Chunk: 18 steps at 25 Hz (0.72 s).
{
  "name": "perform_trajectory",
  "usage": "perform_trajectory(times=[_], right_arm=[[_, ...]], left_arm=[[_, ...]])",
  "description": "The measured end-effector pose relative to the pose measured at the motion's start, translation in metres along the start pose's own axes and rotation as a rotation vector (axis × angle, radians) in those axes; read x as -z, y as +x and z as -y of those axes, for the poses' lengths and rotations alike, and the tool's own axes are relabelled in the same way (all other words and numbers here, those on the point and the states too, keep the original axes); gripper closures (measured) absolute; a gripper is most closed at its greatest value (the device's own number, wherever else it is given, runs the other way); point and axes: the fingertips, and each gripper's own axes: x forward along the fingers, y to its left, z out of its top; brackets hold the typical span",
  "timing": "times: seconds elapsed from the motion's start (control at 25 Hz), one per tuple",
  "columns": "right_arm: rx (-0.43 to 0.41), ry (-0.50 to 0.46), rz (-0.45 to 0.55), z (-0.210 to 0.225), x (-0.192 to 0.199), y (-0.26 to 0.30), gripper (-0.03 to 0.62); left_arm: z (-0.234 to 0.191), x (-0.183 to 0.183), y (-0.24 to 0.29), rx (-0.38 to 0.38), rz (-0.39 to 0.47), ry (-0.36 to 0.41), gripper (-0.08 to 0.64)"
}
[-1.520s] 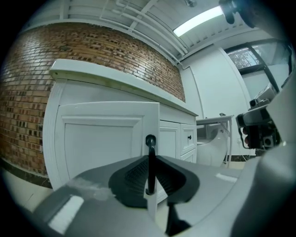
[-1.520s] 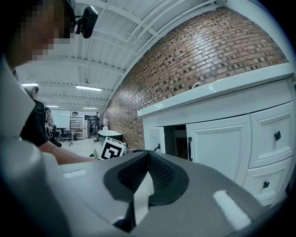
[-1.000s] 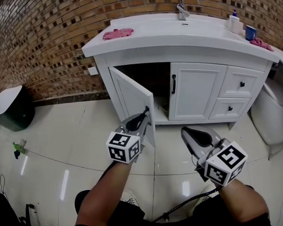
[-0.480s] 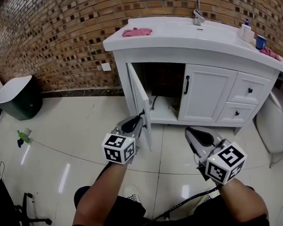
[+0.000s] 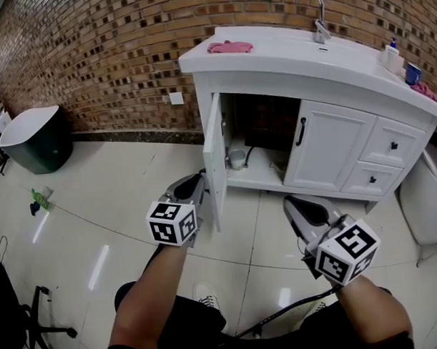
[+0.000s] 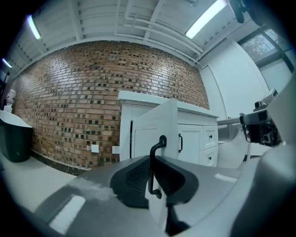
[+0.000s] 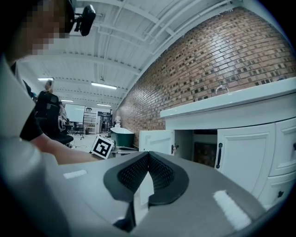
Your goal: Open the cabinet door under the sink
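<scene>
The left gripper (image 6: 155, 159) was closing its jaws on the black handle (image 6: 156, 167), which stood upright between the pads and was grasped by them. In the head view, that gripper (image 5: 201, 181) sat low at the free edge of the white door (image 5: 213, 157). The door stood just to its right, swung wide open and seen almost edge-on. Ahead of the gripper and past the door, the cabinet (image 5: 323, 95) showed a dark open compartment with pipework at its floor. Farther on, above it, lay the sink top (image 5: 286, 50) with a pink cloth (image 5: 229, 47) and a faucet (image 5: 314, 16), backed by a brick wall (image 5: 92, 53).

The right gripper (image 5: 294, 203) was well apart from the left one, off to its right, and touched nothing. Its jaws (image 7: 148, 155) were clenched together and empty. Ahead of it stood the second door (image 5: 321, 149), closed, with drawers (image 5: 393, 146) farther to the right.
</scene>
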Motion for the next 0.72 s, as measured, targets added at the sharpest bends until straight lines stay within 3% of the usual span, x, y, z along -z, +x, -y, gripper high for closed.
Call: perform_trajectory(times=[0.72], right_arm=[[0.008,-0.013,0.024,-0.006,-0.007,-0.005,0.584]], left_arm=[[-0.052,0.001,-0.013,-0.110,-0.011,-0.045,0.538]])
